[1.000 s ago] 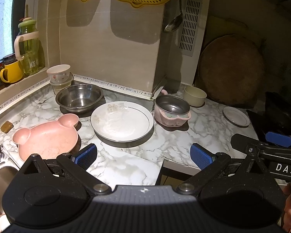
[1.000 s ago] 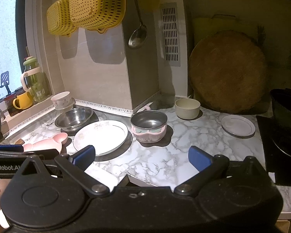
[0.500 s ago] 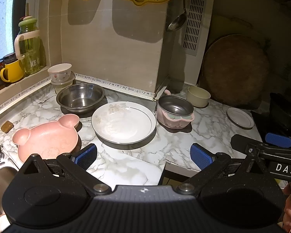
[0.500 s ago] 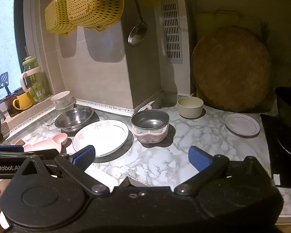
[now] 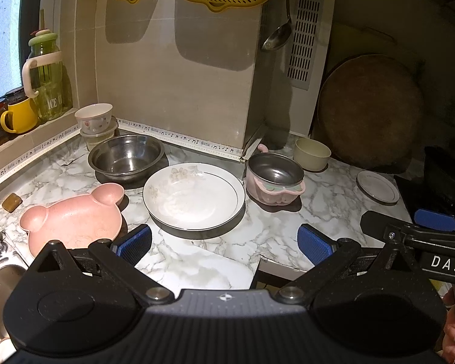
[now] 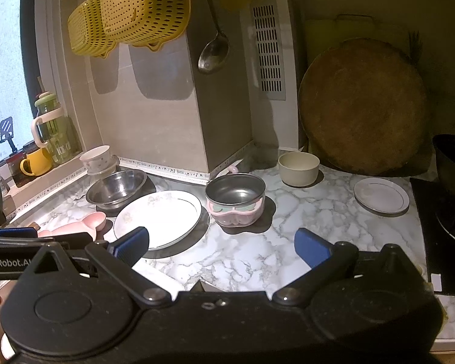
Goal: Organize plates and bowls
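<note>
Ceramic plate (image 5: pixel 194 196) on desk (image 5: pixel 276 227) is slippery, fragile; grab its rim w/ both tongs (image 5: pixel 224 242) (image 6: pixel 221 245), wide open, empty

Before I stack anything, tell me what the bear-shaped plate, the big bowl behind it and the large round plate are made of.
Bear-shaped plate: likely plastic or a fibre composite, given its matte, speckled pink surface and moulded ears.
Big bowl: metal, probably stainless steel; grey with mirror-like reflections.
Large round plate: looks like glazed ceramic; glossy white with a thin dark rim line and a faint floral print.
</note>
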